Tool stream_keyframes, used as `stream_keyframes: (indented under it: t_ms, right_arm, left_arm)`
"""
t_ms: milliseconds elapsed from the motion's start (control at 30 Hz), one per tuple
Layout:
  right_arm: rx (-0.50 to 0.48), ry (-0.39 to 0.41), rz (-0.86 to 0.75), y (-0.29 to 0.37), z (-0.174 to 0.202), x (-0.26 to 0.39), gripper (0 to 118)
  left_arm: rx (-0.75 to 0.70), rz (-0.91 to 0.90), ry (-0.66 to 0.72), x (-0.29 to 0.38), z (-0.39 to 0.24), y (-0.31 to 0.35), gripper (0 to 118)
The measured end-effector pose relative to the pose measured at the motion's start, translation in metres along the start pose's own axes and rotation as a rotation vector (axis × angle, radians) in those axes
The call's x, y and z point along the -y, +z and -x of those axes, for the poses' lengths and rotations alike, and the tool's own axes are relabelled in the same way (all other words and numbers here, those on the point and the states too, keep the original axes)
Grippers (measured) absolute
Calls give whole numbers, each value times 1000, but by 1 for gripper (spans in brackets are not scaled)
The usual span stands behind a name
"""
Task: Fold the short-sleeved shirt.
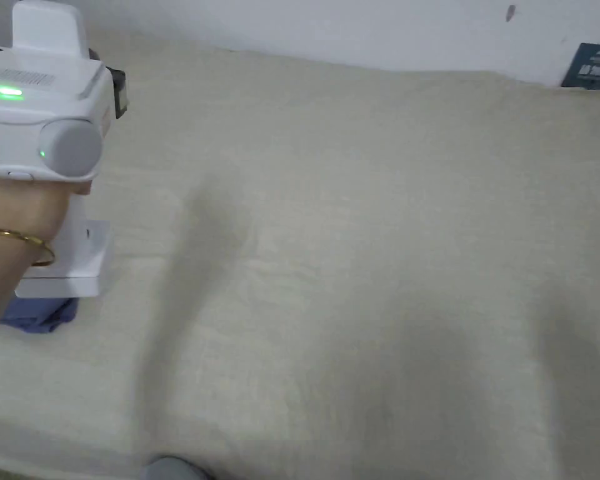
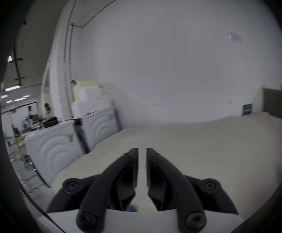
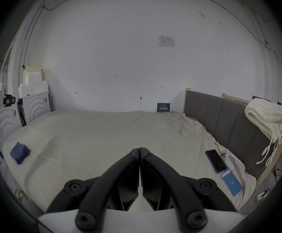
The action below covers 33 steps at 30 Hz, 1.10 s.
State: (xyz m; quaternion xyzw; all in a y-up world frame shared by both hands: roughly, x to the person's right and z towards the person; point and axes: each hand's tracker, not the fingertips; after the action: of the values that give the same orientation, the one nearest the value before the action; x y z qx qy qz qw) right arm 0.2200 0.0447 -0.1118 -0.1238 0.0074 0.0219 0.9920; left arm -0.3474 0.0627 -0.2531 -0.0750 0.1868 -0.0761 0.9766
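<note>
Two phones [image 3: 215, 160] lie beside the headboard [image 3: 224, 124].

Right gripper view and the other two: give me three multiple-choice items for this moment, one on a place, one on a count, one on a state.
1. Where does the blue garment lie on the bed?
A. near the left edge
B. against the headboard
C. on the phones

2. How many phones lie on the bed?
A. none
B. two
C. four

3. How do the right gripper's jaws stand?
A. wide apart
B. closed on the garment
C. closed on nothing

Answers:
1 A: the blue garment sits by the left edge of the bed.
2 B: a dark phone and a blue-screened phone lie near the headboard.
3 C: the right gripper has its tips together, holding nothing.
</note>
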Motion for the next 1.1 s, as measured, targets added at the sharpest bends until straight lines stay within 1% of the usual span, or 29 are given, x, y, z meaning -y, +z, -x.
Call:
stream_keyframes:
  t_ms: [67,100,200,300,333,367,433,500,567,633,700,967,1033,1100]
  right_arm:
    - [3,29,-18,4,-5,-7,0]
    - [1,27,-24,6,-9,-10,0]
    - [0,18,-42,7,-12,-14,0]
    - [-8,25,-68,7,-11,-14,0]
    - [-16,23,-74,-55,19,-1,0]
    - [-19,23,-77,-69,27,2,0]
    - [-23,15,-90,-70,31,4,0]
    - [-28,-3,-94,-49,54,-10,0]
    - [-31,-14,-95,-42,63,-12,0]
    - [-29,-16,-98,-54,52,3,0]
    - [-31,-11,-85,-51,57,6,0]
    - [-35,-10,-32,-66,50,38,0]
    - [-33,-10,-16,-52,73,41,0]
    - [-35,-16,2,-51,78,46,0]
  left_arm:
    - [55,-36,-27,-6,-32,15,4]
    - [90,-52,-23,-8,-48,22,1]
    - [207,-75,63,-12,-88,40,0]
    - [285,-91,62,-11,-124,57,0]
    - [309,-90,71,-9,-133,62,0]
    - [335,-86,81,-6,-141,66,0]
    - [385,-66,103,4,-158,77,0]
    - [387,-65,107,17,-167,86,0]
    - [397,-59,82,34,-177,93,0]
    - [403,-48,52,51,-181,100,0]
    - [407,-41,47,67,-182,108,0]
    - [391,18,58,110,-179,121,0]
    - [387,34,69,115,-176,121,0]
    - [376,47,80,117,-173,122,0]
